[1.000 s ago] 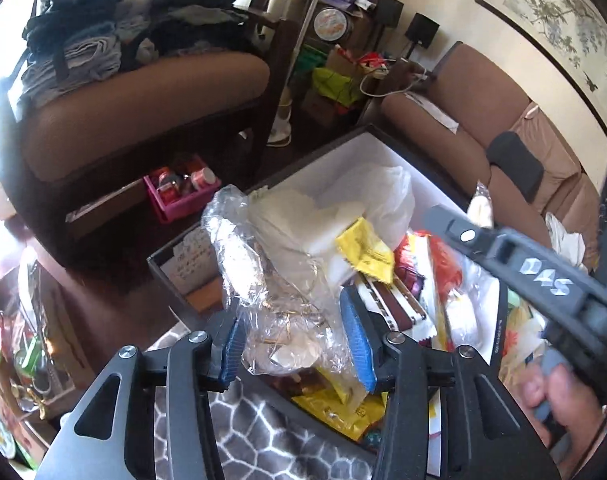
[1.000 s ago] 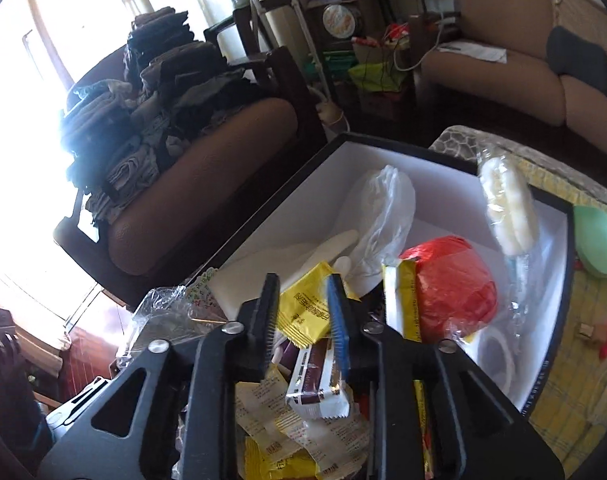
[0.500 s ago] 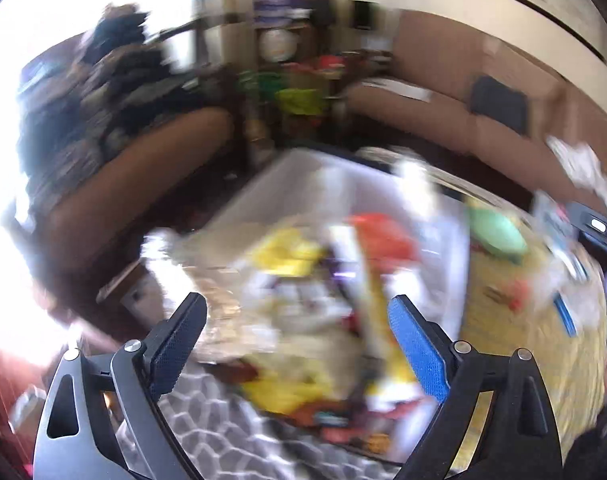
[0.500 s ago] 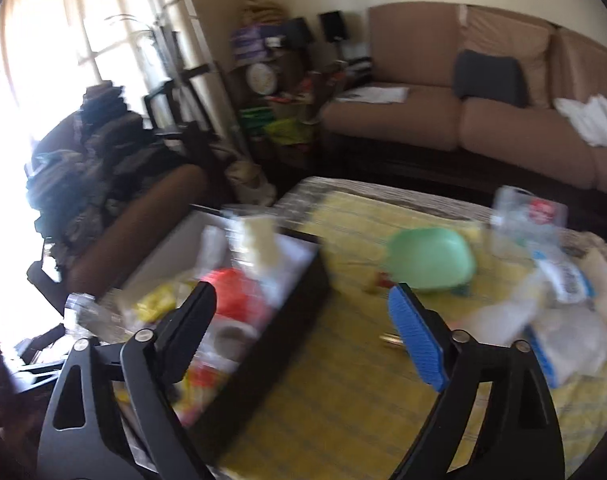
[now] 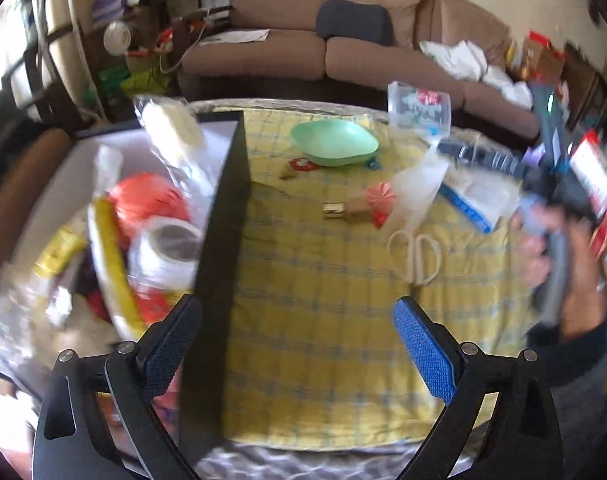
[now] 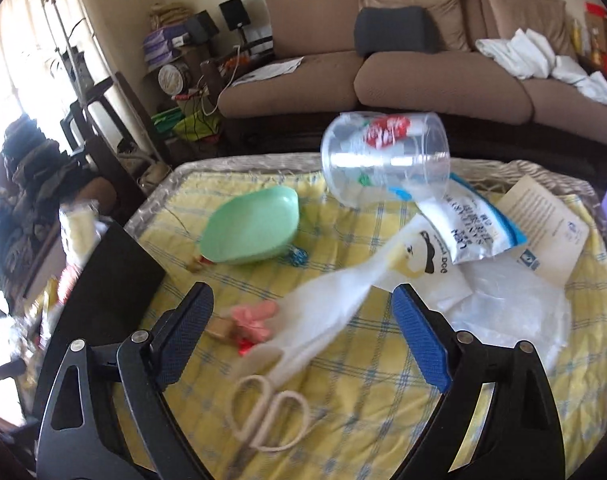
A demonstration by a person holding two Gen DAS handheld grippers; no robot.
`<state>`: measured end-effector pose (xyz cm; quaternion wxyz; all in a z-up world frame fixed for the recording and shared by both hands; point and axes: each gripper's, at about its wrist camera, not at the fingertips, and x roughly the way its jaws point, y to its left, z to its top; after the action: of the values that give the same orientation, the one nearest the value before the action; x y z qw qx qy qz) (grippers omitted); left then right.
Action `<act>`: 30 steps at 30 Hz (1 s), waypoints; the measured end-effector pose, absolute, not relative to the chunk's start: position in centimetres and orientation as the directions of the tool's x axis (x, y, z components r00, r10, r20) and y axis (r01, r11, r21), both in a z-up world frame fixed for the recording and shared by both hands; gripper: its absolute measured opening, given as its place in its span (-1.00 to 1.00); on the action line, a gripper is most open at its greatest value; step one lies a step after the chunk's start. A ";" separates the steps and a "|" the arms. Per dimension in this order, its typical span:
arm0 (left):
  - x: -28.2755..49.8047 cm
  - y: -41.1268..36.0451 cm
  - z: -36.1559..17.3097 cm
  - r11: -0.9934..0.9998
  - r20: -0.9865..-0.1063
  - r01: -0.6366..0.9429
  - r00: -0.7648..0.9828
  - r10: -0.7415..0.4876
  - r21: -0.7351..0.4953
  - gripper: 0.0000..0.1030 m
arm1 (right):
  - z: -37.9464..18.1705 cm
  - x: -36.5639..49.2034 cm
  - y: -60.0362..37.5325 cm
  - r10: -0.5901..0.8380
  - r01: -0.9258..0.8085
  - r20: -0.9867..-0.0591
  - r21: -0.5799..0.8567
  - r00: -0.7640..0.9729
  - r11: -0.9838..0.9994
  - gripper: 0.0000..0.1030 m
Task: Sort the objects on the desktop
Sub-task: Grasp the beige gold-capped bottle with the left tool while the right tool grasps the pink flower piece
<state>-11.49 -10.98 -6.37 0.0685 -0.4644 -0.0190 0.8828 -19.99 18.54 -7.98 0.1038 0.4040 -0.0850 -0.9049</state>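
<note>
A: How are the two grippers seen to be set?

B: The left gripper [image 5: 297, 344] is spread wide, its jaws having just been opening, and nothing is caught between them; the black box [image 5: 219, 240] wall is seen under the left pad, not pressed. The right gripper [image 6: 303, 336] is likewise released. Its jaws have opened within the last moment, and only the yellow checked cloth [image 6: 363, 400] and a white plastic bag [image 6: 327, 312] are seen below the gap.

A: Where are the things to be sorted found?

B: The box is placed at the table's left edge and is filled with an orange bundle [image 5: 147, 204], a tape roll [image 5: 167, 252] and wrappers. A green dish [image 6: 251, 228] is set toward the far left part of the table, near the box's far corner. Cream-handled scissors [image 6: 267, 416] are laid near the near edge, with their blades tucked under the white bag. A clear plastic cup [image 6: 387, 160] is tipped on its side at the far edge, and a blue-and-white pouch [image 6: 475, 224] is touching it. A pink sweet [image 6: 255, 316] is left just beside a small gold piece [image 5: 334, 210].

A: Is a hand [image 5: 559, 260] shown?

B: One is seen, blurred, at the right edge in the left wrist view, wrapped round the right gripper's handle.
</note>
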 end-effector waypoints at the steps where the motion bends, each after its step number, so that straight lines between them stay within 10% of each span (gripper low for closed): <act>1: -11.6 -11.1 -6.7 -0.990 -0.817 -0.080 -0.559 0.140 -0.114 0.91 | -8.8 -20.0 18.7 -0.280 0.149 -0.702 0.243 -0.655 -0.959 0.69; 4: -12.1 -10.4 -8.4 -0.986 -0.815 -0.045 -0.558 0.156 -0.158 0.91 | -10.9 -22.0 17.8 -0.375 0.227 -0.731 0.299 -0.570 -0.927 0.12; 11: -13.1 -5.9 -11.6 -0.992 -0.826 -0.115 -0.563 0.025 0.048 0.92 | -14.4 -23.0 13.5 -0.402 0.384 -0.775 0.223 -0.488 -0.896 0.11; 17: -15.0 -2.4 -12.0 -0.982 -0.812 -0.180 -0.581 0.054 0.064 0.93 | -15.1 -22.4 13.7 -0.419 0.403 -0.777 0.233 -0.469 -0.885 -0.82; 30: -25.3 -0.8 -17.2 -0.989 -0.840 -0.105 -0.523 0.144 -0.104 0.93 | -9.3 -20.7 28.3 -0.465 0.163 -0.717 0.450 -0.520 -0.878 -0.89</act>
<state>-25.30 -0.79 -17.19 0.0714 -0.4830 -0.0201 0.8725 -20.68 28.27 -9.27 0.1834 0.4541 -0.1658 -0.8560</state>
